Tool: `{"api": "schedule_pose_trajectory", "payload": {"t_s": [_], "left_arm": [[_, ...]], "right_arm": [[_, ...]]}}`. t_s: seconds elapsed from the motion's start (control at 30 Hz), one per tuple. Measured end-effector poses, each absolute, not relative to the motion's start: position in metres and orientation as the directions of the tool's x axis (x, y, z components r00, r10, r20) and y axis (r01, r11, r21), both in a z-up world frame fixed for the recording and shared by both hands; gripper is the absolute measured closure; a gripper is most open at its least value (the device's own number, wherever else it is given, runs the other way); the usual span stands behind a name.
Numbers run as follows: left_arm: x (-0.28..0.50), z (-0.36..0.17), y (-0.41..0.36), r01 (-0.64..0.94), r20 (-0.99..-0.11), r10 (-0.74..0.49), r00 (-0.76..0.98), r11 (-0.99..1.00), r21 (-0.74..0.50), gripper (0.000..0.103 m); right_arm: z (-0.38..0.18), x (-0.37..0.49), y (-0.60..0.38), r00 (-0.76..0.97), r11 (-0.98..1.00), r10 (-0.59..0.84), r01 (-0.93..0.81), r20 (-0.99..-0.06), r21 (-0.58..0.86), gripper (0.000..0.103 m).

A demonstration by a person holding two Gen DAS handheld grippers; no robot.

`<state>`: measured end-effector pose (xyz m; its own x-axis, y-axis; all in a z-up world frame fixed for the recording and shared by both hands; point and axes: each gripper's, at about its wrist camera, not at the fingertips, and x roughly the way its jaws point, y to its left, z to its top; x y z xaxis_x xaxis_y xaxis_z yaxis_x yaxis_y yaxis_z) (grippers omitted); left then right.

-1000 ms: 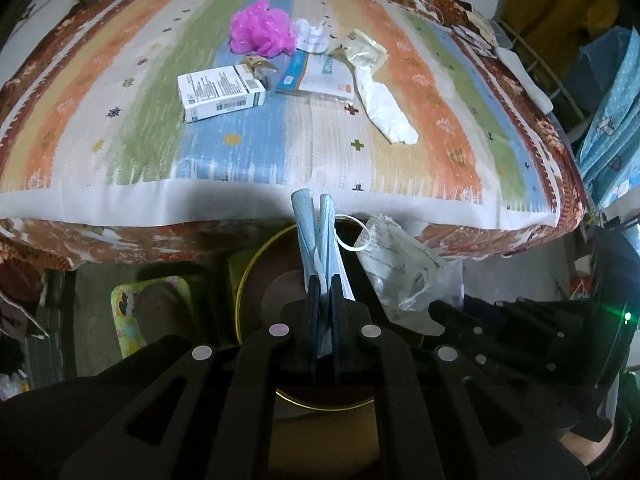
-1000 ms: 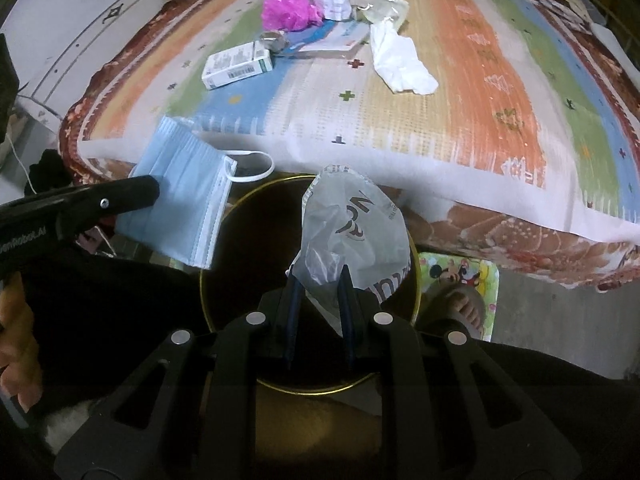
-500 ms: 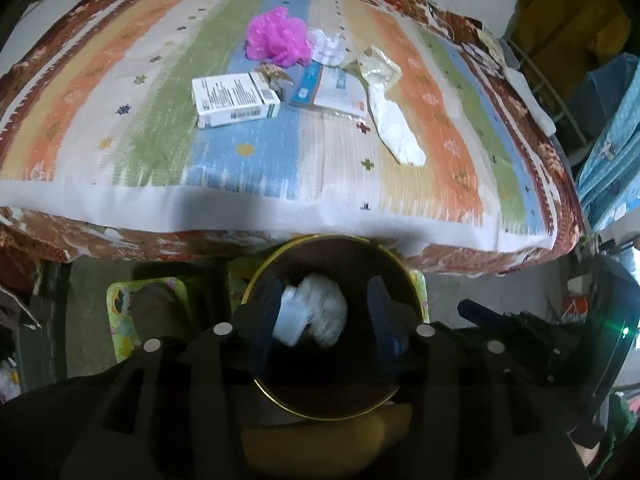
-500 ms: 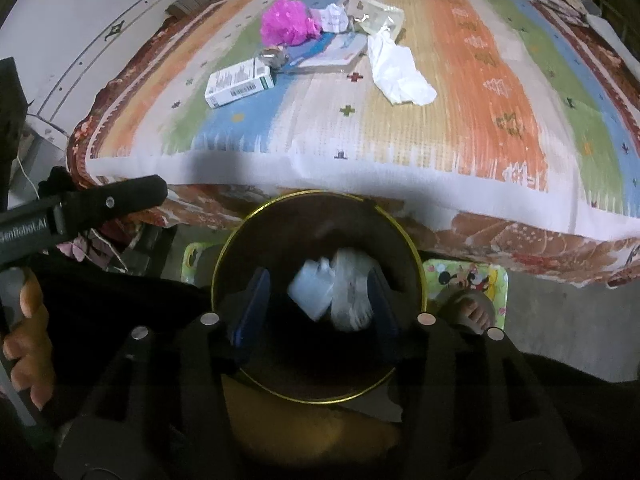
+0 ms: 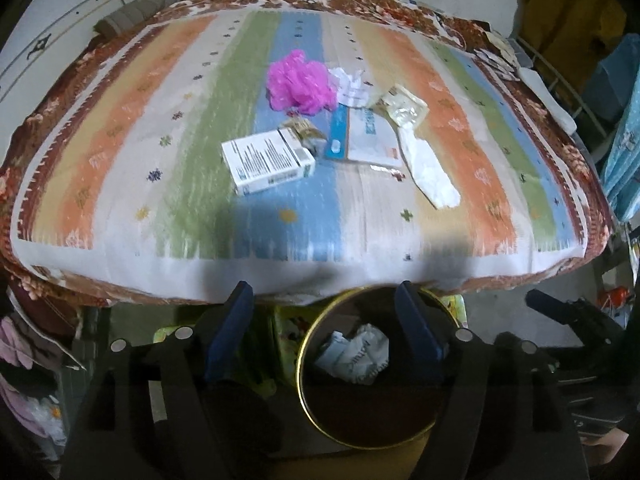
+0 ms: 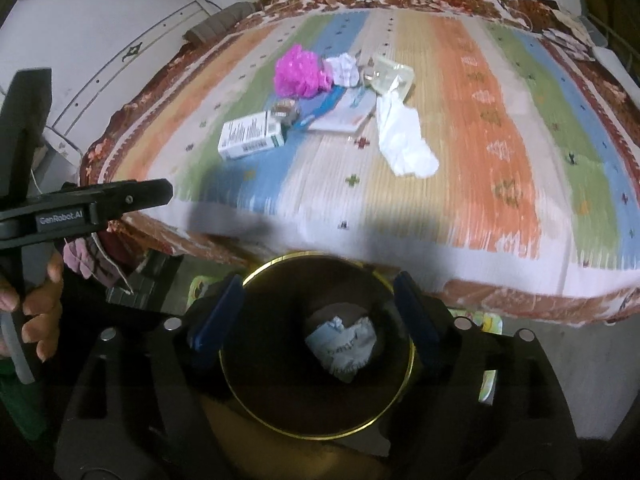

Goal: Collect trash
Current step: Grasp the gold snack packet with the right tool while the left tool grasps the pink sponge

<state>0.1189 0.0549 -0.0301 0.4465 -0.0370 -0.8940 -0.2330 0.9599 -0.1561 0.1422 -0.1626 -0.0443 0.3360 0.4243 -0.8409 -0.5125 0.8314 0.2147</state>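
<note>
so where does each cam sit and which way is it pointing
Left wrist: sits on the left gripper, open, facing forward over the gold-rimmed bin to the striped bedspread.
Right wrist: sits on the right gripper, open, directly above the bin; the left gripper and hand show at its left.
Shared: bin, medicine box, pink mesh pouf.

Hand-held gripper (image 6: 318, 312) (jaws apart) above trash bin (image 6: 406, 380).

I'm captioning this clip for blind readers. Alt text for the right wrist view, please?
An open tool hangs over a gold-rimmed bin holding a crumpled mask. Beyond it, a striped bed carries a white box, pink mesh ball and tissue.
</note>
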Motion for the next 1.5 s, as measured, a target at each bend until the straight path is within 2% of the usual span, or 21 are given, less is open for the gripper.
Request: {"api": "schedule_pose_trajectory", "payload": {"t_s": [0.1,0.3,0.63,1.07,1.5], "left_arm": [[0.126,-0.027,0.062,-0.246,-0.889,-0.04,0.456,0.954,-0.169,0.023],[0.142,-0.022,0.072,-0.262,-0.886,-0.021,0.464,0.952,-0.16,0.021],[0.171,-0.018,0.085,-0.281,-0.876,0.004,0.482,0.948,-0.15,0.007],[0.214,-0.021,0.1,-0.285,-0.866,0.048,0.498,0.952,-0.111,0.006],[0.259,-0.045,0.151,-0.353,-0.86,0.012,0.511,0.915,-0.197,0.006]], "right_arm": [[-0.037,0.157,-0.164,0.337,0.828,0.443,-0.508,-0.831,0.235,0.024],[-0.026,0.184,-0.162,0.349,0.828,0.447,-0.51,-0.824,0.233,0.018],[-0.021,0.22,-0.154,0.354,0.828,0.45,-0.51,-0.819,0.234,0.011],[-0.014,0.256,-0.122,0.396,0.805,0.459,-0.564,-0.795,0.184,0.009],[-0.026,0.304,-0.083,0.441,0.774,0.459,-0.625,-0.772,0.103,0.009]]}}
